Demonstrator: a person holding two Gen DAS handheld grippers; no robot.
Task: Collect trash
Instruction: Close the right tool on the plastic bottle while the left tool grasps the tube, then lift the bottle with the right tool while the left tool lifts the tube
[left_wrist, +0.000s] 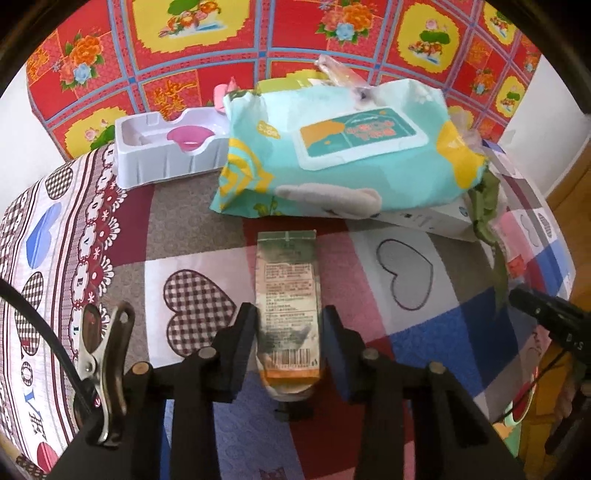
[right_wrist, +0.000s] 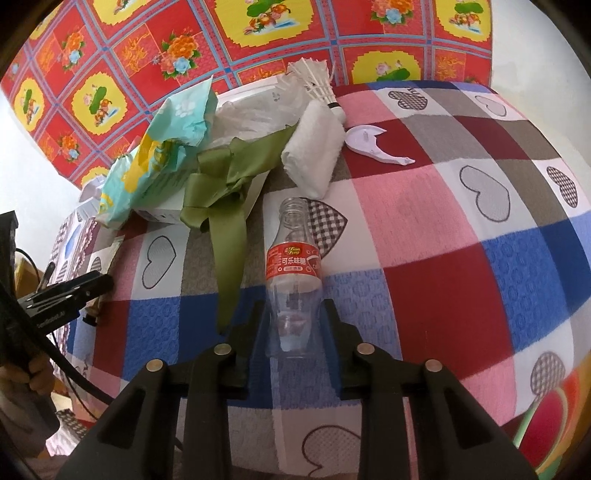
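In the left wrist view a flattened tube-like packet (left_wrist: 289, 295) with a barcode and orange end sits between the fingers of my left gripper (left_wrist: 291, 332); the jaws are shut on its lower part. In the right wrist view a clear empty plastic bottle (right_wrist: 293, 273) with a red label lies on the patchwork cloth, neck pointing away. My right gripper (right_wrist: 293, 325) is shut on the bottle's base, a finger on each side. The right gripper's tip also shows at the right edge of the left wrist view (left_wrist: 546, 314).
A teal wet-wipe pack (left_wrist: 343, 147) lies on a white box (left_wrist: 424, 218) behind the packet, with a white plastic tray (left_wrist: 162, 151) to its left. The right wrist view shows a green ribbon (right_wrist: 229, 184), folded white tissue (right_wrist: 314, 151), a shuttlecock (right_wrist: 317, 85) and a white plastic piece (right_wrist: 373, 144).
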